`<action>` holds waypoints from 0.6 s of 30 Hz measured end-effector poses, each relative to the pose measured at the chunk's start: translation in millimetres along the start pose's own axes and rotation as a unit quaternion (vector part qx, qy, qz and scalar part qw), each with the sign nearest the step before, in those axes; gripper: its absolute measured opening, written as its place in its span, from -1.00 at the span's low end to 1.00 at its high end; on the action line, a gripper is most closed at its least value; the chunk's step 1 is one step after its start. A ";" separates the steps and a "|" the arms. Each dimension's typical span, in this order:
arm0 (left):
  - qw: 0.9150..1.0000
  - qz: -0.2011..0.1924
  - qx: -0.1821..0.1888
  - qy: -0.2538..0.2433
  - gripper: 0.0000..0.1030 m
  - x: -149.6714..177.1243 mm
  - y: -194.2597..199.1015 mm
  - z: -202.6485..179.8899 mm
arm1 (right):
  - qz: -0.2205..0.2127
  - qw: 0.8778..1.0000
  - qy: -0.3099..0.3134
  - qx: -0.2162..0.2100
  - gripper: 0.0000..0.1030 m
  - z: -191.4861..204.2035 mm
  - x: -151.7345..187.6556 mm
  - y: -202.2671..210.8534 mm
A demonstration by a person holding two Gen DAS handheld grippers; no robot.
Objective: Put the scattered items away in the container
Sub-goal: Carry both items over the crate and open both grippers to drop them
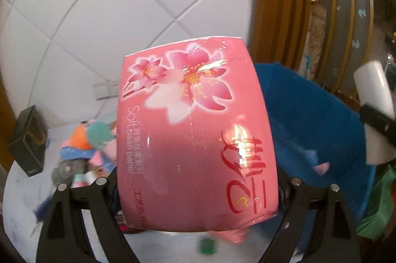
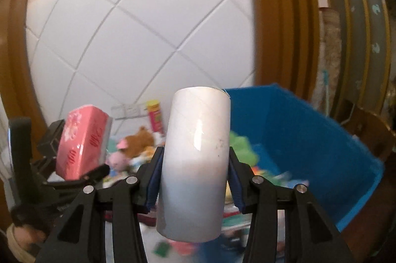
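My left gripper (image 1: pixel 198 191) is shut on a pink pack of soft tissue paper (image 1: pixel 195 134) with flower print, held in the air left of the blue bin (image 1: pixel 319 119). My right gripper (image 2: pixel 193 179) is shut on a white wrapped roll (image 2: pixel 195 159), held up in front of the blue bin (image 2: pixel 304 139). The left gripper with the pink pack (image 2: pixel 81 139) shows at the left in the right wrist view. The white roll (image 1: pixel 373 99) shows at the right edge in the left wrist view. Soft toys lie inside the bin.
A heap of plush toys (image 2: pixel 133 149) and small items lies on the white surface by the tiled wall. A dark box (image 1: pixel 27 136) stands at the left. A yellow-capped pink tube (image 2: pixel 154 114) leans on the wall. Wooden door frame (image 2: pixel 279 15) and chair stand behind the bin.
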State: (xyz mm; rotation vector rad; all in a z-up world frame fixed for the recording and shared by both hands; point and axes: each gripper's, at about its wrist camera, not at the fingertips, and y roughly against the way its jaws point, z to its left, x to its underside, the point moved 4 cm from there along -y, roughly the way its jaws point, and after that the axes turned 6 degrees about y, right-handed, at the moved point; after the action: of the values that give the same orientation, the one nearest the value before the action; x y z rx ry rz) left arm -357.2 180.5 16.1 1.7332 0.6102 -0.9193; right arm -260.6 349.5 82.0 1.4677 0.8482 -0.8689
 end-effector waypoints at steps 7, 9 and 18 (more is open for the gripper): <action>0.999 0.033 0.019 -0.032 0.71 -2.3 -26.6 -115.1 | 0.035 0.999 -0.010 0.013 -0.09 -116.7 23.0 -7.9; 0.998 0.040 0.020 -0.042 0.71 1.1 -32.4 -134.5 | 0.041 0.999 -0.013 0.015 -0.09 -135.1 28.8 -10.5; 0.997 0.058 0.018 -0.052 0.73 10.7 -53.3 -174.9 | 0.058 0.998 -0.024 0.019 -0.08 -190.3 50.0 -30.5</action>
State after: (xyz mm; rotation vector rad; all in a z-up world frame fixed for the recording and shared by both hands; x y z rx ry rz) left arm -341.0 362.8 8.0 1.7217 0.4224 -0.9367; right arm -255.8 542.6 33.5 1.5082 0.7063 -0.8338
